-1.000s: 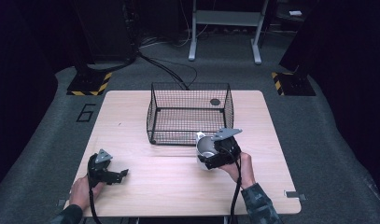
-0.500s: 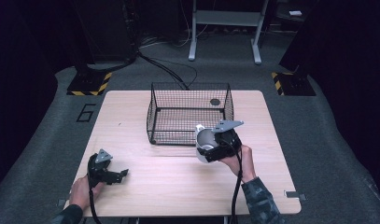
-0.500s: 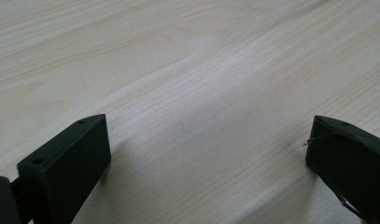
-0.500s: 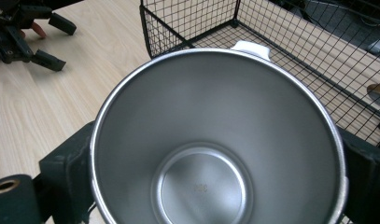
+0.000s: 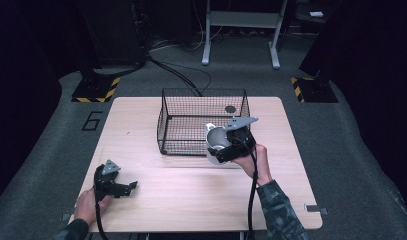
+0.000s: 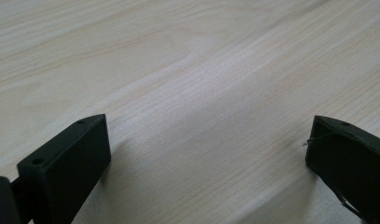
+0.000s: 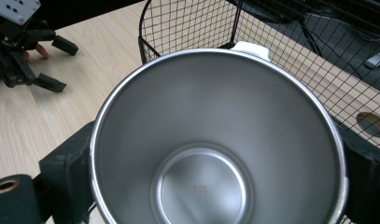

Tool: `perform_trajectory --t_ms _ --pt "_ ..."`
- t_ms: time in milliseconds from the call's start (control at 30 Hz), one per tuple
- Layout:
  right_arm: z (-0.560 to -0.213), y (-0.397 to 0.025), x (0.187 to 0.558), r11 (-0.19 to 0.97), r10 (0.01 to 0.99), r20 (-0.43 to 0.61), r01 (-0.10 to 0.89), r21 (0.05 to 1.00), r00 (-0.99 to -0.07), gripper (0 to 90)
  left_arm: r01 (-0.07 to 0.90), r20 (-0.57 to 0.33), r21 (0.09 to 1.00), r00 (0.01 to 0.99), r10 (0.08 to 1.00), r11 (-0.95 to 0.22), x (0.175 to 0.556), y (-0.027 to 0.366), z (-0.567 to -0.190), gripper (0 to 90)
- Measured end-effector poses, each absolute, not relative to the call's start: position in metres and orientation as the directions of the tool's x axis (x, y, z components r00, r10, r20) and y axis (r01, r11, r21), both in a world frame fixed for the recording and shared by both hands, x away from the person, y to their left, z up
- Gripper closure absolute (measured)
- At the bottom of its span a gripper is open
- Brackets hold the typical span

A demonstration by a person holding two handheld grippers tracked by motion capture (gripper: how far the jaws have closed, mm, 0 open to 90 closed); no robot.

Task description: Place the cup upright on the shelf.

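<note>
At the wire basket's [image 5: 201, 120] front right corner, a steel cup [image 5: 215, 142] is clamped between the right gripper's [image 5: 226, 148] jaws, held above the table [image 5: 191, 200], mouth toward the camera. Left gripper [image 5: 122, 188] is rested near the table's left front, jaws wide, nothing between.

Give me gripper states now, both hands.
Left hand-held gripper: open, empty, low over the table.
Right hand-held gripper: shut on the metal cup, beside the wire basket.
</note>
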State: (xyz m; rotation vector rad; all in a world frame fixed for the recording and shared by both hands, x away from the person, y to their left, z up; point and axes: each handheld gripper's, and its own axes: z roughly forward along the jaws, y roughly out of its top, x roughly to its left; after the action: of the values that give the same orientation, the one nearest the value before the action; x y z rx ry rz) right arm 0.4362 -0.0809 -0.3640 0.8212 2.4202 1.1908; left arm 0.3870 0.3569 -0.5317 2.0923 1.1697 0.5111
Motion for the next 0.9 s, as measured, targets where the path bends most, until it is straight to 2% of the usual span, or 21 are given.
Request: perform_trajectory --t_ms 367,900 --pt "-0.352 -0.079 0.451 0.483 0.618 -0.043 0.335 0.809 -0.785 6.2 0.589 0.011 0.720 0.520 0.854 -0.368 0.387 0.357 -0.532 0.1" --pt "-0.344 -0.075 0.481 0.465 0.644 -0.026 0.363 0.808 -0.765 6.2 0.588 0.012 0.719 0.522 0.853 -0.370 0.387 0.357 -0.532 0.1"
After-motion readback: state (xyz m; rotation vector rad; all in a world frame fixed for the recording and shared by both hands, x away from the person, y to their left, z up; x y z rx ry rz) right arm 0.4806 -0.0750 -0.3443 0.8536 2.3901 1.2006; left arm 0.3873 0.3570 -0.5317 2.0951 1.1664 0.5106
